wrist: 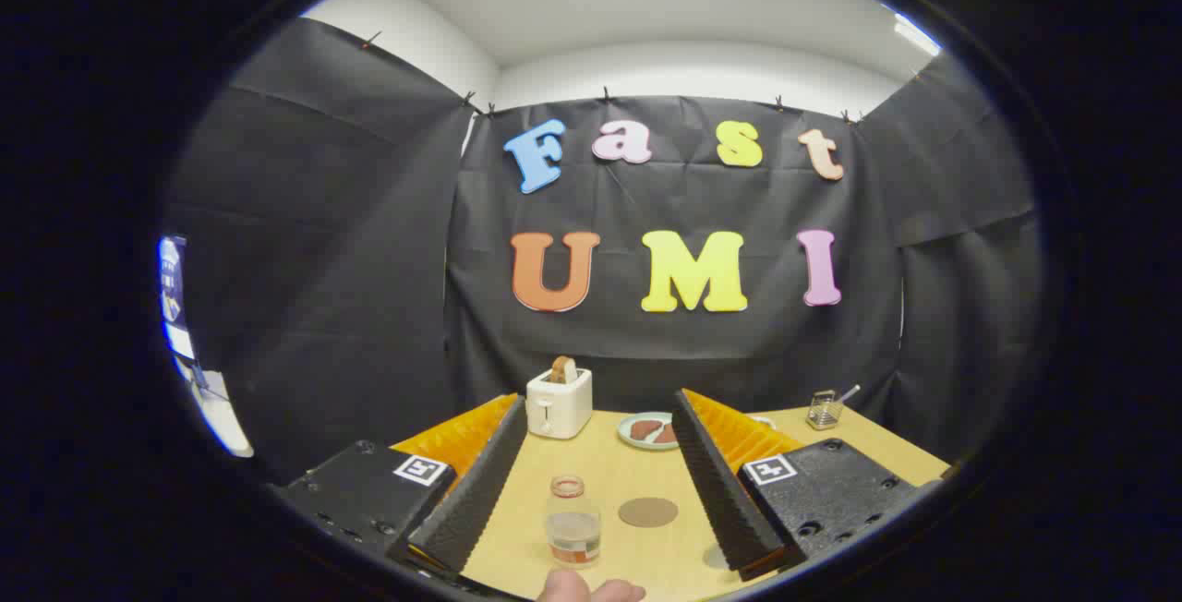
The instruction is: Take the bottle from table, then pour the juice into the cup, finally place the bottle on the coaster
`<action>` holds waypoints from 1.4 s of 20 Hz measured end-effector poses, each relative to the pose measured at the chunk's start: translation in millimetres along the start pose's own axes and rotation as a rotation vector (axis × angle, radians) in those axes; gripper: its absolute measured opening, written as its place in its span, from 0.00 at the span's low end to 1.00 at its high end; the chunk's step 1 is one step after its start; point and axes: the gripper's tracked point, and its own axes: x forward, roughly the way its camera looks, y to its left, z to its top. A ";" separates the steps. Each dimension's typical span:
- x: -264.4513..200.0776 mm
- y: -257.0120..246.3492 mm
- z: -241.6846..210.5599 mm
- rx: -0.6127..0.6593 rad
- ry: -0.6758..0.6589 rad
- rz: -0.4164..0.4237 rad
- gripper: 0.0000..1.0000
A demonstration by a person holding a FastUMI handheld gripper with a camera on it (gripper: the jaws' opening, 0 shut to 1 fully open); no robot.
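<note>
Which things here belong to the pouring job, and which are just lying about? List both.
For the job: bottle between the open fingers of the gripper; coaster beside it on the table. I cannot make out the cup.

Lying about: toaster holding bread, plate of food, wire holder.

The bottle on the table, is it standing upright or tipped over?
Upright: the bottle stands on its base on the table, neck up, between the open fingers, beside the coaster.
</note>
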 end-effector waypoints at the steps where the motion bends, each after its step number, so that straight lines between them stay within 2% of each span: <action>1: -0.6 -2.3 -0.9 -0.006 -0.001 -0.003 1.00; 9: -4.6 -9.0 6.0 0.015 0.012 -0.009 1.00; 18: -3.8 6.6 1.0 -0.004 0.040 0.022 1.00; 28: -8.6 11.1 -5.9 0.053 0.058 0.015 1.00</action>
